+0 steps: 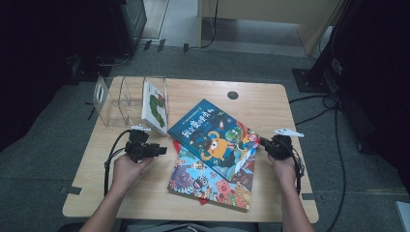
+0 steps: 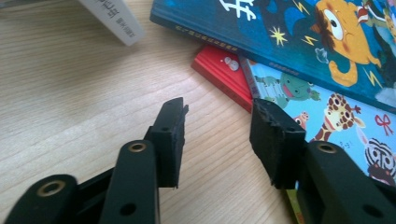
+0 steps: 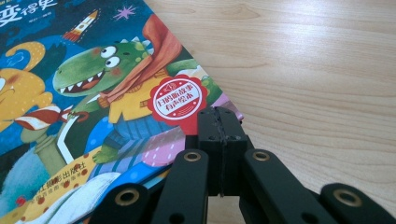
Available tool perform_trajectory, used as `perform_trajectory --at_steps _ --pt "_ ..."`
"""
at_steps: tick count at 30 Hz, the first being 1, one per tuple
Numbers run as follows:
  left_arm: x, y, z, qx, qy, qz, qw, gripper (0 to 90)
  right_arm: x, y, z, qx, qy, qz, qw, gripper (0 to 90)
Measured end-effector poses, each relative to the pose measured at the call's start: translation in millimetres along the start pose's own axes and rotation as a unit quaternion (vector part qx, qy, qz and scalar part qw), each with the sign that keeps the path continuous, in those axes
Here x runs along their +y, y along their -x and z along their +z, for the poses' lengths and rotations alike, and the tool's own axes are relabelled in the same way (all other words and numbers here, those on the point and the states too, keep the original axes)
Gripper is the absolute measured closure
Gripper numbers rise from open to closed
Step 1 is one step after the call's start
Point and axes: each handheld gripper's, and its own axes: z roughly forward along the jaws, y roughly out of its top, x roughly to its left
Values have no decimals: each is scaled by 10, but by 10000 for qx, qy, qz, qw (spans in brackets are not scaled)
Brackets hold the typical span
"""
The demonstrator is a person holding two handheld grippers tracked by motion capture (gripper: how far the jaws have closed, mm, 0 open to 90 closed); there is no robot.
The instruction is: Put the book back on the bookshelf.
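In the high view, the left hand-held gripper (image 1: 162, 151) sits low over the wooden surface (image 1: 96, 179), its tips pointing toward a pile of picture books just beyond them; the blue book (image 1: 212, 137) lies on top, tilted across the colourful book (image 1: 208, 181) beneath it. The right hand-held gripper (image 1: 263, 143) meets the blue book's near corner from the opposite side. Behind the left hand-held gripper stands a clear rack (image 1: 118, 99) with a white book (image 1: 154, 107) leaning in its last slot. In the left gripper view, the left hand-held gripper (image 2: 217, 135) has its jaws apart with only bare surface (image 2: 70, 93) between them; the colourful book (image 2: 336, 121) lies just past the pad on the picture's right, a red book (image 2: 222, 72) pokes out ahead, and the blue book (image 2: 299, 37) lies across both, farther ahead. In the right gripper view, the right hand-held gripper (image 3: 220, 114) has its jaws pressed together at the edge of the blue book (image 3: 93, 93); whether a cover is pinched between them I cannot tell.
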Motion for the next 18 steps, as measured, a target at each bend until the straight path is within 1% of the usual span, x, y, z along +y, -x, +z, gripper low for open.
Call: perform_trajectory --at_steps 1,3,6,8,9,12,13,15,16,18 --pt "-3 -4 -4 0 -2 -2 10000 540 0 0 0 0 0 0 10000 900" --pt "-11 -12 -10 -1 22 -3 10000 509 8 -4 20 -15 32 -26 10000 900" --pt "-23 -30 -21 -2 50 -31 10000 493 27 10 56 46 66 48 10000 900" --pt "-25 -34 -25 -3 65 -45 10000 490 37 12 63 52 58 42 10000 900" --pt "-26 -39 -29 -9 92 -58 9999 487 60 19 88 64 49 -91 9999 900" --pt "-17 -50 -28 8 78 -31 10000 481 112 36 119 92 -27 -36 9999 899" --pt "-17 -50 -28 8 78 -31 10000 478 123 35 136 86 -12 -78 9999 900" --pt "-12 -62 -30 -3 111 -49 9999 469 134 34 151 84 -8 -88 9999 900" --pt "-10 -67 -31 -17 145 -76 9999 465 166 45 187 91 -17 -117 9999 899" --pt "-6 -68 -36 2 153 -30 9999 455 202 56 219 91 -71 -135 9998 899"
